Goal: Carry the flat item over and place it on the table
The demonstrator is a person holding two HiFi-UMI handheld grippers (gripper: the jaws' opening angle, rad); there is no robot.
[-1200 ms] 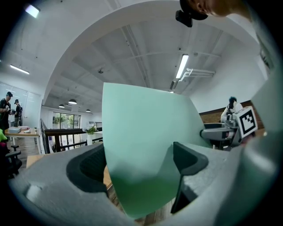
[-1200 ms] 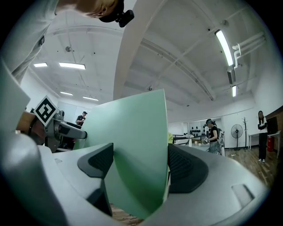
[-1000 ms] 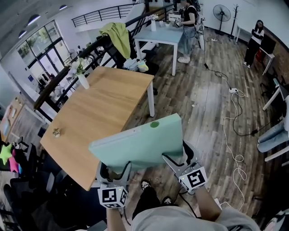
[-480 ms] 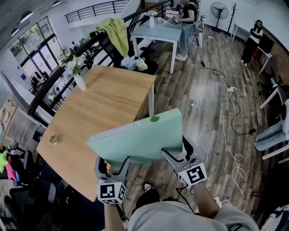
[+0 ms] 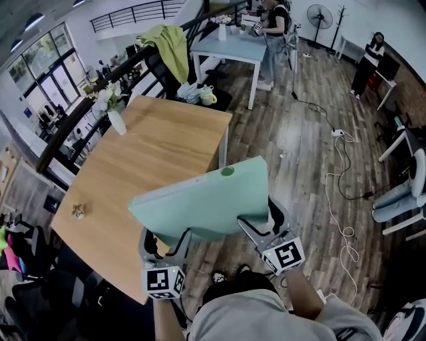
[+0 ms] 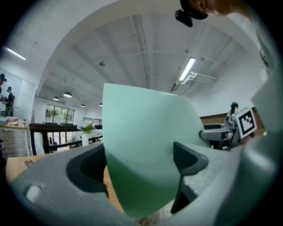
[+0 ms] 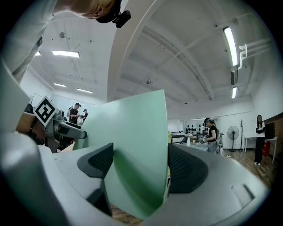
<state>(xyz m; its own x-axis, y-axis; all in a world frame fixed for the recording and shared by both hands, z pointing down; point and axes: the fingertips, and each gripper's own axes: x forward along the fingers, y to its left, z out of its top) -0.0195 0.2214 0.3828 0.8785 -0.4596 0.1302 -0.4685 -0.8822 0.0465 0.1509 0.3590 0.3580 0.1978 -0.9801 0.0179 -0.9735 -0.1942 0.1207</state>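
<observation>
While both claws grip it, the mint-green board (image 5: 203, 203) hangs in the air, tilted with its far edge higher, just off the near right side of the wooden tabletop (image 5: 153, 160) and not resting on it. From the head view its left part overlaps the tabletop's edge, and the rest hangs over the plank floor (image 5: 293, 153). A small round green dot (image 5: 227, 172) sits near the board's far edge.

The left claw (image 5: 166, 241) is clenched on the board's near left edge; in the left gripper view the board (image 6: 146, 145) fills the gap between the two jaws of that claw (image 6: 141, 163), touching both. The right claw (image 5: 265, 226) is clamped on the near right edge in the same way, and the right gripper view shows the board (image 7: 132, 145) pinched between the dark pads of this claw (image 7: 139, 165).

On the tabletop, a white vase of flowers (image 5: 114, 113) stands at the far left edge, and a small pale object (image 5: 78, 212) lies near the left corner, well apart from the vase. Beyond the tabletop a yellow-green cloth (image 5: 172, 50) hangs over a dark railing. Farther back a person (image 5: 274, 33) stands beside a light blue table (image 5: 229, 50). Another person (image 5: 369, 63) stands at the far right, near a pedestal fan (image 5: 331, 20). White cables (image 5: 343, 173) trail across the floor.
</observation>
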